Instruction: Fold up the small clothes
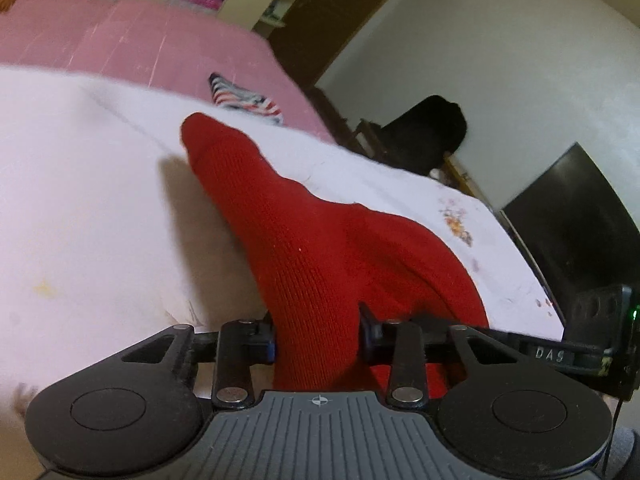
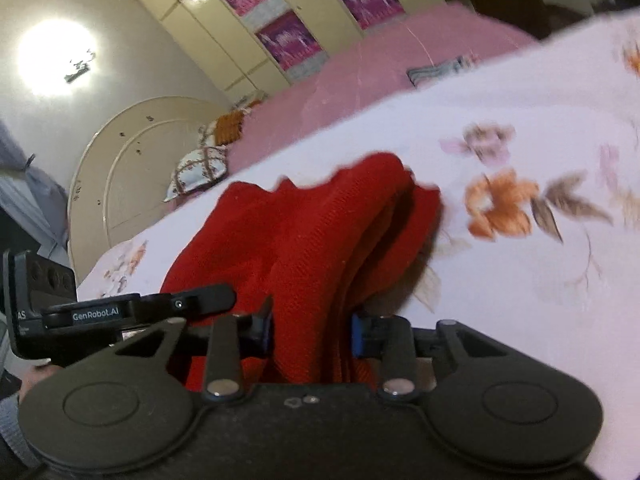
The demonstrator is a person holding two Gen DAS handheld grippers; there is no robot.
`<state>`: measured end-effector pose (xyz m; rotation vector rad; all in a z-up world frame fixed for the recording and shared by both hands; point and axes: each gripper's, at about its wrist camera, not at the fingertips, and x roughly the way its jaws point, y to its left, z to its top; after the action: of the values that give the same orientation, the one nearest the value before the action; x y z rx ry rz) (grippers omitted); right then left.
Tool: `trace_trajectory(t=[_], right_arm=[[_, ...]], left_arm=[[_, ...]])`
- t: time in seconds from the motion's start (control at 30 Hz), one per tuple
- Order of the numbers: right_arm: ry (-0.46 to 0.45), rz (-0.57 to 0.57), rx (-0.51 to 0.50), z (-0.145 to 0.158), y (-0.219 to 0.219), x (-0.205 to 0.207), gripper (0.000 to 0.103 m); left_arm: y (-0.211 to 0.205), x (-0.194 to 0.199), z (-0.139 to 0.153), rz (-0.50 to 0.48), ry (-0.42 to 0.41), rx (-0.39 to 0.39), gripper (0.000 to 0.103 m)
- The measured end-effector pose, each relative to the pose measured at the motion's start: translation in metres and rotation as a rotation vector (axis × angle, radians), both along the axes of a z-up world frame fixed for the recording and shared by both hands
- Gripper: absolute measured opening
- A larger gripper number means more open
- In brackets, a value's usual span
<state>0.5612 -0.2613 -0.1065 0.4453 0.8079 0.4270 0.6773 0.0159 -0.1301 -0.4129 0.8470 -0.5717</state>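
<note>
2 grippers grip 1 red knit garment (image 1: 320, 248): the left gripper (image 1: 318, 340) is clamped on a bunched end of it, the right gripper (image 2: 312, 332) on several gathered layers, so it hangs raised just above the white floral sheet (image 2: 520, 120). Folding looks partly begun; the layers are doubled over but no neat fold lies flat yet. 1 striped piece (image 1: 244, 98) waits beyond on the pink bedspread (image 1: 160, 40).

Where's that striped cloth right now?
In the left wrist view the striped cloth lies beyond the red garment, at the line where the white floral sheet meets the pink bedcover.
</note>
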Motion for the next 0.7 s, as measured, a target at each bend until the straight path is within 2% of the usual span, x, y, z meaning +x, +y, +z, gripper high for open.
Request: trace_trajectory(t=[0.23,0.33,0.43,0.53,0.6,0.63,0.67,0.7], right_arm=[[-0.088,0.083,0.038,0.049,0.043,-0.015,0.033],[-0.111,0.131,0.058,0.063,0.071,-0.02,0.033],[-0.104,0.185,0.074,0.065,0.101,-0.02,0.033],[-0.061,0.234,0.094,0.054,0.134,-0.019,0.033],[0.006,0.265,0.085,0.038,0.151,-0.017,0.033],[0.057,0.279,0.048,0.025,0.162,-0.014,0.034],[0.111,0.277,0.019,0.01,0.17,-0.011,0.034],[0.162,0.266,-0.027,-0.007,0.177,-0.009,0.04]], left_arm=[[0.059,-0.035,0.056,0.043,-0.088,0.018,0.036],[0.094,-0.051,0.071,0.076,-0.11,0.043,0.036],[0.131,-0.07,0.077,0.114,-0.107,0.079,0.036],[0.166,-0.088,0.067,0.15,-0.058,0.107,0.036],[0.188,-0.092,0.04,0.179,0.05,0.114,0.038],[0.196,-0.092,0.022,0.212,0.116,0.126,0.042],[0.2,-0.094,0.005,0.248,0.171,0.174,0.059],[0.204,-0.104,0.0,0.265,0.133,0.157,0.059]])
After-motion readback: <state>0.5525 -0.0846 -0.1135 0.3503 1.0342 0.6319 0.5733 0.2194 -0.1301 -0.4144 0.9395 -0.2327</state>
